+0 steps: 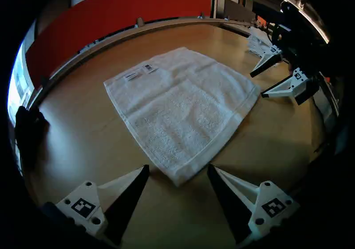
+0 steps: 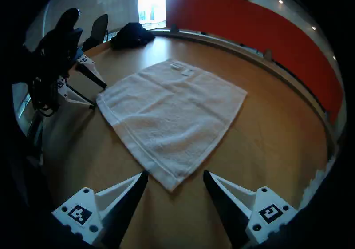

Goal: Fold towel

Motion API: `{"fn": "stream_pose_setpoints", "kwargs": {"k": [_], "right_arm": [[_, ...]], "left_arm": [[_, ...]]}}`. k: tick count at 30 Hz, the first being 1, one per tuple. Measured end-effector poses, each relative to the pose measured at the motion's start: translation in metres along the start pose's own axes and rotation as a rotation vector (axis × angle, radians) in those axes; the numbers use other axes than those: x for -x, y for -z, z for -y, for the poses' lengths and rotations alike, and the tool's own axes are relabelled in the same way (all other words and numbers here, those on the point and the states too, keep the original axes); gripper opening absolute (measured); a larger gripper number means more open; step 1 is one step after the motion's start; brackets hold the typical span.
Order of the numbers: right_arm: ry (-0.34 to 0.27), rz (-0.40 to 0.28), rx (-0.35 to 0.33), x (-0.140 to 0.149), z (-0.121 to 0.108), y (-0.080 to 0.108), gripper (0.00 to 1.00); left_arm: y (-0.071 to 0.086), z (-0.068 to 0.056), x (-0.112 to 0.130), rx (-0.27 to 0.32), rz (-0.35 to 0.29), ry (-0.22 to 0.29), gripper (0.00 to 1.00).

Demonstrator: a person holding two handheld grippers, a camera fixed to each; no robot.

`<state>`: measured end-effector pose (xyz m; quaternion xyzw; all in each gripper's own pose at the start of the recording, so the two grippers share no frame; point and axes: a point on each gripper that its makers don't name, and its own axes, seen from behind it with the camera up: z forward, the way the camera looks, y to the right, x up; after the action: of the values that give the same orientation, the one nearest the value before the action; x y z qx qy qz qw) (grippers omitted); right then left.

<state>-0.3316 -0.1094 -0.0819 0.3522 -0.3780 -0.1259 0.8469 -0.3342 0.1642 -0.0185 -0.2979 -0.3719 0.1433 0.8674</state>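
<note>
Towel (image 1: 182,107) flat on table (image 1: 88,129) — left hand-held gripper (image 1: 178,165), right hand-held gripper (image 2: 175,172) both wide open, empty, each facing corner.

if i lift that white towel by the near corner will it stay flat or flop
Likely floppy: the white towel lies limp on the wooden table, so the rest would probably hang and drag. Probably light, being thin cloth. Its looped pile should resist slipping.
</note>
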Motion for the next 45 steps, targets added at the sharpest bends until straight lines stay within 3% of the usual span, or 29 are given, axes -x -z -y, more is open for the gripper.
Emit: {"fn": "stream_pose_setpoints", "kwargs": {"k": [13, 25, 29, 37, 45], "right_arm": [[0.029, 0.019, -0.024, 0.003, 0.003, -0.002, 0.79], [0.035, 0.020, -0.032, 0.001, 0.008, -0.003, 0.38], [0.035, 0.019, -0.032, 0.001, 0.010, -0.003, 0.29], [0.027, 0.021, -0.030, 0.001, 0.009, -0.002, 0.18], [0.025, 0.002, -0.024, -0.006, 0.009, 0.005, 0.16]], "left_arm": [[0.000, -0.001, 0.001, 0.005, -0.004, -0.004, 0.95], [0.001, -0.008, 0.000, 0.011, 0.000, -0.010, 0.75], [0.001, -0.009, 0.000, 0.008, -0.002, -0.006, 0.70], [0.000, -0.008, 0.000, -0.009, 0.001, 0.005, 0.19], [0.002, -0.010, -0.001, -0.017, 0.011, 0.018, 0.15]]}}
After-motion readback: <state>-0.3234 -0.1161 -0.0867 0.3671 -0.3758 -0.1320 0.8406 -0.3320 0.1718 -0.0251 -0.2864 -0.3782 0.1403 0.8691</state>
